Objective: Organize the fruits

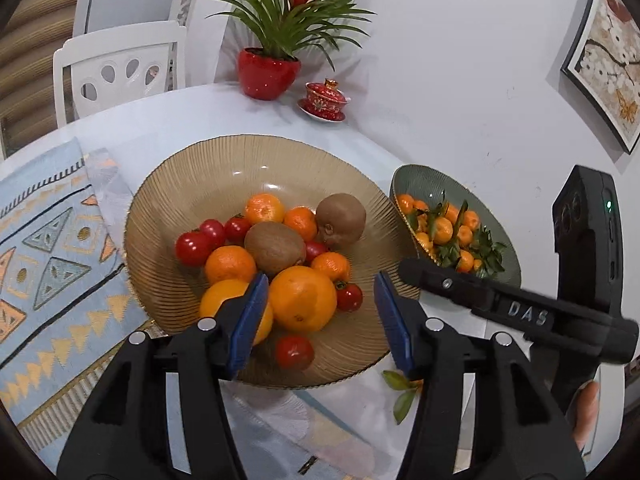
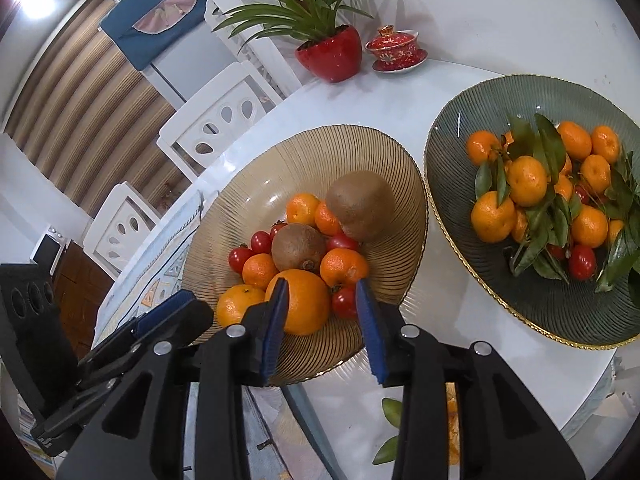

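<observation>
Left tool (image 1: 322,316) and right tool (image 2: 322,328) held open over ribbed amber glass bowl (image 1: 200,184) of mixed fruit, nothing gripped, large round orange (image 1: 302,298) framed between blue pads (image 1: 248,320)

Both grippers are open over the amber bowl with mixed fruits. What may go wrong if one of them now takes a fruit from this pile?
1. The big orange sits low in the heap in the amber bowl; lifting it may make the kiwis and cherry tomatoes roll.
2. The left gripper and right gripper hover close together, so they may collide.
3. The open fingers straddle a small tomato beside the orange and might squash it.
</observation>
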`<state>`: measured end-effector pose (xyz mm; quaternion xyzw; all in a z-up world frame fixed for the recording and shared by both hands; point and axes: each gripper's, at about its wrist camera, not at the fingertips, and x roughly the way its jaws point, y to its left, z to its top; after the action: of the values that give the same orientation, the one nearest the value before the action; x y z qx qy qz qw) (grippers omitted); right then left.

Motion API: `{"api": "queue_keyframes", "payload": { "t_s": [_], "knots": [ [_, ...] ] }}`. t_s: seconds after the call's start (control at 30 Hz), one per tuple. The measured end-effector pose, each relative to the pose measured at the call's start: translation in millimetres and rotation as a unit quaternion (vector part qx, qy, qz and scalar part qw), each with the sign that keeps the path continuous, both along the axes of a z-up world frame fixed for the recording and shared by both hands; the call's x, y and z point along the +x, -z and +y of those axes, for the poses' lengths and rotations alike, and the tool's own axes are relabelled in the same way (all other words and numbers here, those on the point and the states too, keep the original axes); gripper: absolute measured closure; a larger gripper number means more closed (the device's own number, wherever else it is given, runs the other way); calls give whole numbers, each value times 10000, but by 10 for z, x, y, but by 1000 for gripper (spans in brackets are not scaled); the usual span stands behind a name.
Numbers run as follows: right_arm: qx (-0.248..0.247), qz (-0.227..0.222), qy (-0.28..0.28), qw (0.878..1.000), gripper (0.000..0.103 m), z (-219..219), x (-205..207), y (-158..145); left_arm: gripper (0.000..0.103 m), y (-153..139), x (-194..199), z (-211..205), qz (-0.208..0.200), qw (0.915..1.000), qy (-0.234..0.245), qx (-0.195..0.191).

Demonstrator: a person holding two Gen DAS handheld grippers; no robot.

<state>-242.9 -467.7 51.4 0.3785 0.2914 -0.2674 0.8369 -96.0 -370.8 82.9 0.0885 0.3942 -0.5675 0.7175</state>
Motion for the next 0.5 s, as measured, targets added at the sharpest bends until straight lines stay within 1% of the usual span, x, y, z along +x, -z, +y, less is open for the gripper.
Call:
{"api": "queue_keyframes", "payload": {
  "t_s": [0.07, 0.2, 0.3, 0.43, 0.5],
  "knots": [
    [13, -18, 11, 10000, 67, 19, -13, -4, 48, -11, 13, 49, -60, 10000, -31, 35],
    [41, -43, -50, 10000, 63, 100, 12, -6, 47, -29, 48, 169, -88, 9999, -99, 70],
    [24, -54, -147, 9999, 63, 197, 71, -28, 47, -52, 48, 281, -187, 9997, -145, 69],
    [-30, -40, -305, 9995, 63, 351, 193, -74, 47, -93, 62, 459, -221, 9995, -237, 8],
    [-57, -26, -397, 9992, 61, 437, 263, -99, 45, -121, 80, 558, -190, 9993, -304, -83]
  ]
}}
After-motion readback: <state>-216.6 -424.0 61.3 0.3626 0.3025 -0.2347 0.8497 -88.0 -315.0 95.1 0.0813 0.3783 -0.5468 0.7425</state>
